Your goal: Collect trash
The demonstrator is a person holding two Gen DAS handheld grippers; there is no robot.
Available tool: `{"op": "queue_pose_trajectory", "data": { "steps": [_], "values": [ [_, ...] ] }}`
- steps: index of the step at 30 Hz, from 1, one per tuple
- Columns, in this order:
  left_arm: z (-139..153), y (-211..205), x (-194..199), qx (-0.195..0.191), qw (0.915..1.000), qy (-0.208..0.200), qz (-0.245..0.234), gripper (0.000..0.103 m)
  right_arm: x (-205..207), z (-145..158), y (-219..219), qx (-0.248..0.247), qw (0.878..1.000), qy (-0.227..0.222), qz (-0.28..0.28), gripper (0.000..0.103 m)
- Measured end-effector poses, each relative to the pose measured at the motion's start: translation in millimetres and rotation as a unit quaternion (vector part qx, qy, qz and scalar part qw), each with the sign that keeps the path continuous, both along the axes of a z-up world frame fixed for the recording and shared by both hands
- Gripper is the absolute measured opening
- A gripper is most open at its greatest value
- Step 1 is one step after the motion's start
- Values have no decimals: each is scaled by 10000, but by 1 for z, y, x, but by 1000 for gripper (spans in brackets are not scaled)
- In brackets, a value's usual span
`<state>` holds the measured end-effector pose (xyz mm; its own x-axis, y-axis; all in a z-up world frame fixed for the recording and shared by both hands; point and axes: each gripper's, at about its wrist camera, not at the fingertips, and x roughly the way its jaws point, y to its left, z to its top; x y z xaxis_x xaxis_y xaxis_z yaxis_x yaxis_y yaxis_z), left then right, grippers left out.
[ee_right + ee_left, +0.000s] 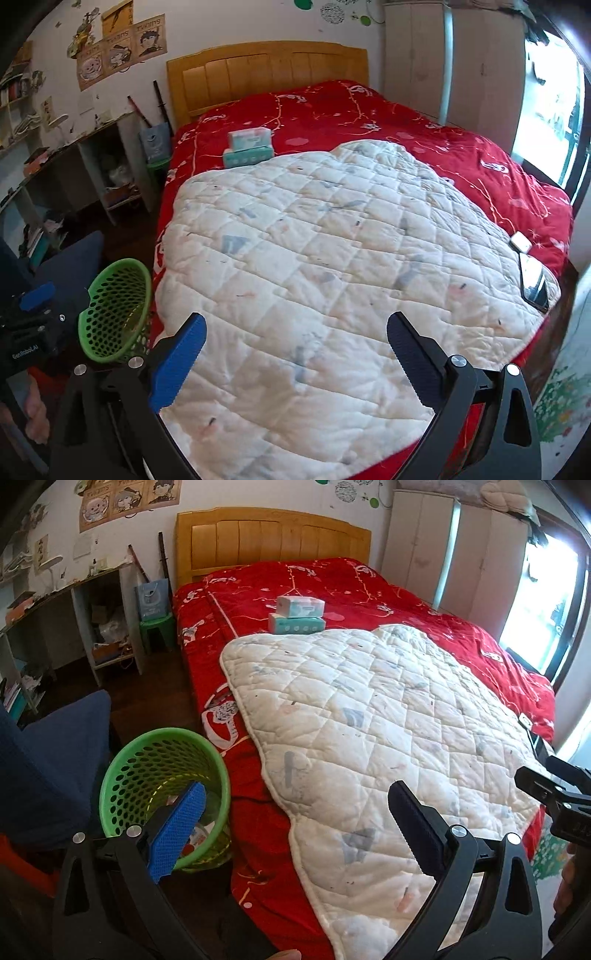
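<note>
Both grippers are hovering over the bed (369, 587) with fingers spread wide and nothing between them — left gripper (295, 827), right gripper (295, 354). The green bin (162, 797) is standing on the floor just beside the bed's left edge, trash lying inside — the quilt (314, 258) is lying bare.

The left gripper (295, 823) hangs with its jaws wide apart and nothing between them, one blue pad (181, 834) over a green perforated wastebasket (122, 775) holding scraps, beside the bed. A white quilted pad (369, 720) covers the red bedspread (332, 579), with two stacked tissue packs (299, 614) beyond. The right gripper (557, 797) shows at the right edge.
</note>
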<state>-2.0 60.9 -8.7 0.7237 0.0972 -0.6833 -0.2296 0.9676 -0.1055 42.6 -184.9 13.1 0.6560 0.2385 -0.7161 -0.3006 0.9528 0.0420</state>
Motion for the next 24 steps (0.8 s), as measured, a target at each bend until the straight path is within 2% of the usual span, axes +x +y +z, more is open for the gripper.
{"op": "queue_pose_trajectory", "data": {
  "steps": [24],
  "values": [
    [4,-14,1,110,9999,-49,21,98,-3,6,-12,-142,9996,-141,-185,96]
  ]
}}
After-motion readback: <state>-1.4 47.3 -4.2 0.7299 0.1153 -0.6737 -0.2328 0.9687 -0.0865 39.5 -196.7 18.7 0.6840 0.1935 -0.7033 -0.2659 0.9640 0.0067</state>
